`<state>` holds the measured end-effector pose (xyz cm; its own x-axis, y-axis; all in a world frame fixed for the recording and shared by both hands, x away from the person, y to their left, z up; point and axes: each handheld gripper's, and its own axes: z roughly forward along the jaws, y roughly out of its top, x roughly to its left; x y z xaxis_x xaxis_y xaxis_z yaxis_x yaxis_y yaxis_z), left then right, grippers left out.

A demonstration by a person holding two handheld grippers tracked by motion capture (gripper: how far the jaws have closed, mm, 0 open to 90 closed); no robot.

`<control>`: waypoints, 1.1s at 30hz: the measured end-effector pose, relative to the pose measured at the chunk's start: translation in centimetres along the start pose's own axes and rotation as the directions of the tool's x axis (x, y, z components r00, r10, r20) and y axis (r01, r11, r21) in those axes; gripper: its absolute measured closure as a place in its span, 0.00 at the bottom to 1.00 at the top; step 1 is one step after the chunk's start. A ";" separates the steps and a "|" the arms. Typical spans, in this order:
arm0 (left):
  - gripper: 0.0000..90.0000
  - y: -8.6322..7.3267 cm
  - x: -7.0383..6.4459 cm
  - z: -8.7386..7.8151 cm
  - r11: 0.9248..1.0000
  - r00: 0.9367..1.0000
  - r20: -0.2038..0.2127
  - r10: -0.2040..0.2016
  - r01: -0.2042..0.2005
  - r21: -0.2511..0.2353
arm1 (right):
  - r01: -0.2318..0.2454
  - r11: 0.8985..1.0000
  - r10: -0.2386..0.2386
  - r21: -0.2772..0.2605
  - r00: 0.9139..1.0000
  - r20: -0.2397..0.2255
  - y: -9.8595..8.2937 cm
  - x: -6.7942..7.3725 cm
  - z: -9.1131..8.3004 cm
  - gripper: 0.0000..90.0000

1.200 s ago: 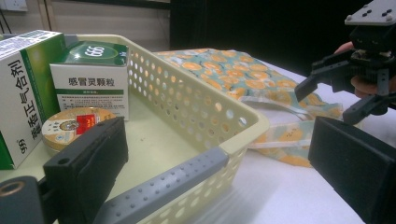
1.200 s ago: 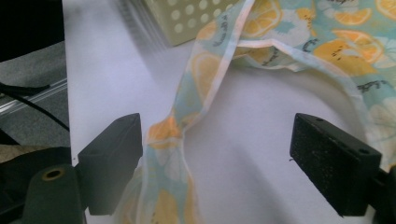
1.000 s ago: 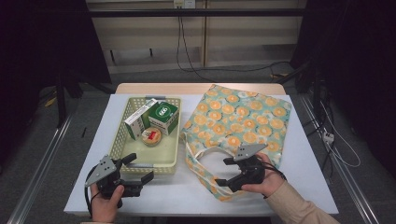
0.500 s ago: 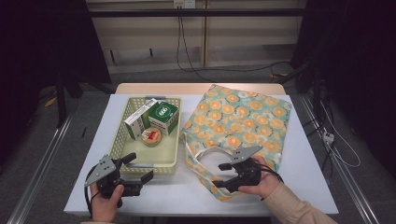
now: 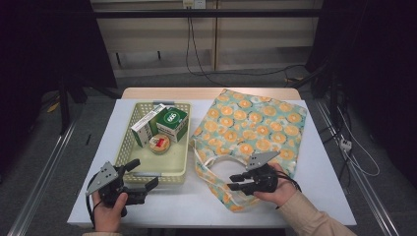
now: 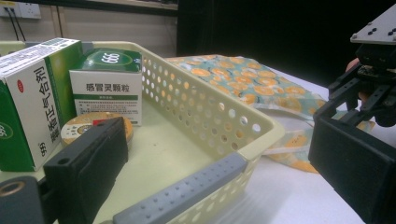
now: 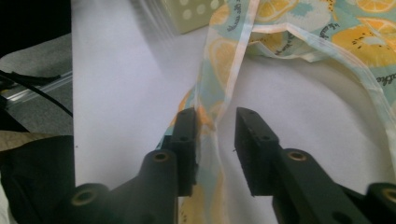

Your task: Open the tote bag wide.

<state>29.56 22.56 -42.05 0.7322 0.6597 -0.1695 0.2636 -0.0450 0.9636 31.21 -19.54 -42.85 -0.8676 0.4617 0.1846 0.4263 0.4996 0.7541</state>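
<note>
Bag strap (image 7: 219,70) of the orange-print tote (image 5: 255,123) is lying on the white table (image 5: 196,201), running between the jaws of my right gripper (image 7: 215,126); they are standing partly open around it, not yet pinching. Beside the tote, the yellow basket (image 5: 177,169) is holding two medicine boxes (image 5: 160,125) and a round tin (image 5: 159,144). I am holding my left gripper (image 5: 142,174) wide open at the basket's near rim, gripping nothing.
</note>
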 end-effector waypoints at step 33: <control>0.04 0.3 0.1 0.0 1.000 0.999 -0.046 0.013 -0.012 0.006 | -0.032 0.999 0.030 -0.023 0.997 -0.066 0.7 -0.4 -0.9 1.00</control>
<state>29.69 22.60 -41.78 0.7060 0.6926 -0.1476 0.2582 -0.0577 0.9644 31.64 -20.05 -41.89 -0.8694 0.4269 0.2487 0.4477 0.4680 0.7620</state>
